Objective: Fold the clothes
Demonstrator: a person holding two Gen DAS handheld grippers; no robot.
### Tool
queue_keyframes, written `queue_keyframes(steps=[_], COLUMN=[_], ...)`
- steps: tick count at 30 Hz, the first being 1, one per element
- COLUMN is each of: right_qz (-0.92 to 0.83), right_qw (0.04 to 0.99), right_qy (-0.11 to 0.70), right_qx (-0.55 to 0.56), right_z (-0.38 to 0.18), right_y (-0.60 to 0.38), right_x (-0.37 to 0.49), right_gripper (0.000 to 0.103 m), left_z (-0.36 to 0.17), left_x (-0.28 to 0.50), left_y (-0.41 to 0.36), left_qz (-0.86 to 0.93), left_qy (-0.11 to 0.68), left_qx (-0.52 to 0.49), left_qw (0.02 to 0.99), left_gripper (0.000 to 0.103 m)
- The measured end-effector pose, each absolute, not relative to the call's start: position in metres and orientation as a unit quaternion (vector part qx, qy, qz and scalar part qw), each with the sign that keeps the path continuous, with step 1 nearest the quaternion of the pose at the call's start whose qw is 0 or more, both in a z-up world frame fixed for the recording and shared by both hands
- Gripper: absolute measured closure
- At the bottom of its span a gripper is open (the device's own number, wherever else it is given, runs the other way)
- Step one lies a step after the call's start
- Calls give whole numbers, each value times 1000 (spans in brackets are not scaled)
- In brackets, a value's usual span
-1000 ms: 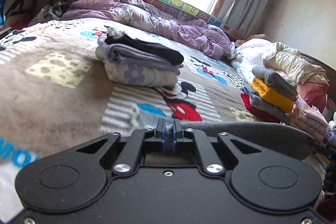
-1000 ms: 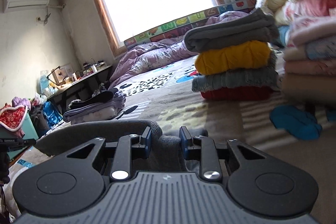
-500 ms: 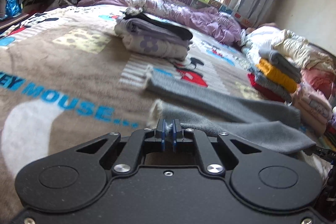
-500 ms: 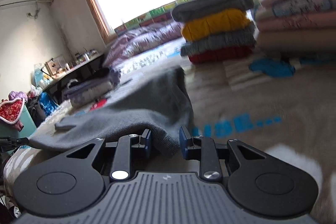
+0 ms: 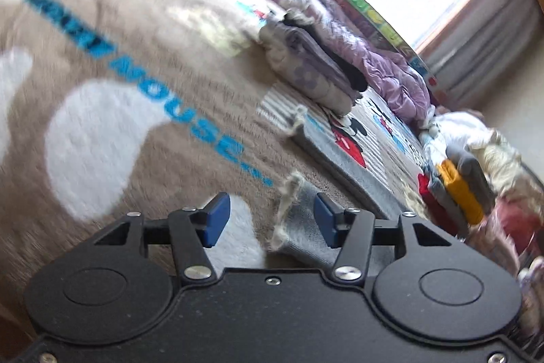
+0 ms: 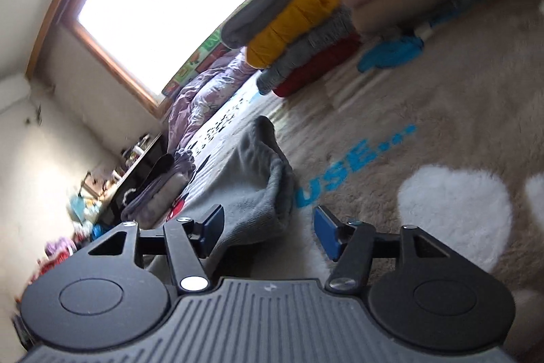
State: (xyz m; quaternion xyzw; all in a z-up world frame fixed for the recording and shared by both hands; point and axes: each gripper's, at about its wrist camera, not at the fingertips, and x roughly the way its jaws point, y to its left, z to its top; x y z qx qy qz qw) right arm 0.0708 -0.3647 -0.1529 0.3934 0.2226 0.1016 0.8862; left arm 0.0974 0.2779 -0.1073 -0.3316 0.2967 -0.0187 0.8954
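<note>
The bed (image 5: 102,111) carries a grey knit (image 6: 251,193) lying loose on its blanket, with folded stacks (image 6: 299,36) well beyond; the knit looks soft, limp and light, likely to sag and slide, so its firmer ribbed edges seem the best hold; the left gripper (image 5: 268,220) stands wide apart around a frayed end (image 5: 289,213), holding nothing; the right gripper (image 6: 268,230) gapes likewise beside the bunched fold.

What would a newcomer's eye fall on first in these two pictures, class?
Probably the open blue-padded left tongs and right tongs, each with the grey garment lying loose on the bed between its pads. Next, the bright window and the yellow fold in the stack of folded clothes.
</note>
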Motion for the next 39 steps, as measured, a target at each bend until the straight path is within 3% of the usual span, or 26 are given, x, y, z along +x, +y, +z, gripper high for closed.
queue_keyframes(steps=[7,10,12,14,15,19,26,31,33,34,36,39], right_qz=[95,100,110,119,120,117,82,62,66,73,82,91], right_qw=[875,877,875,877,881,905,925,915,912,908,906,907], right_qy=[230,226,224,229,225,177,239,244,241,240,239,244], right_qx=[414,411,415,406,398,368,284,315,327,335,341,330], right_z=[-169,-170,-172,-172,-169,-148,-151,-157,-159,-161,-163,-164], right_y=[-353,-346,-344,-339,-337,-339,-335,-352,-356,-357,-356,-349], right_x=[103,115,124,130,131,114,111,104,104,107,112,120], right_gripper=[37,37,40,58,77,80,80,64,59,54,48,48], left_z=[-117,-121,-120,-113,-110,-77,-95,-107,-107,-107,-108,-110], left_x=[121,130,133,132,131,111,107,105,103,103,107,114], left_y=[248,238,235,235,235,252,261,269,277,278,274,266], left_qz=[-26,-14,-14,-21,-24,-53,-18,14,13,13,10,6], left_qy=[322,324,322,313,308,267,312,338,330,327,326,327], left_qx=[-303,-291,-290,-294,-296,-334,-310,-297,-317,-321,-319,-314], left_qw=[897,900,901,903,904,902,898,893,889,889,890,891], left_gripper=[51,67,88,98,98,98,97,90,69,64,61,61])
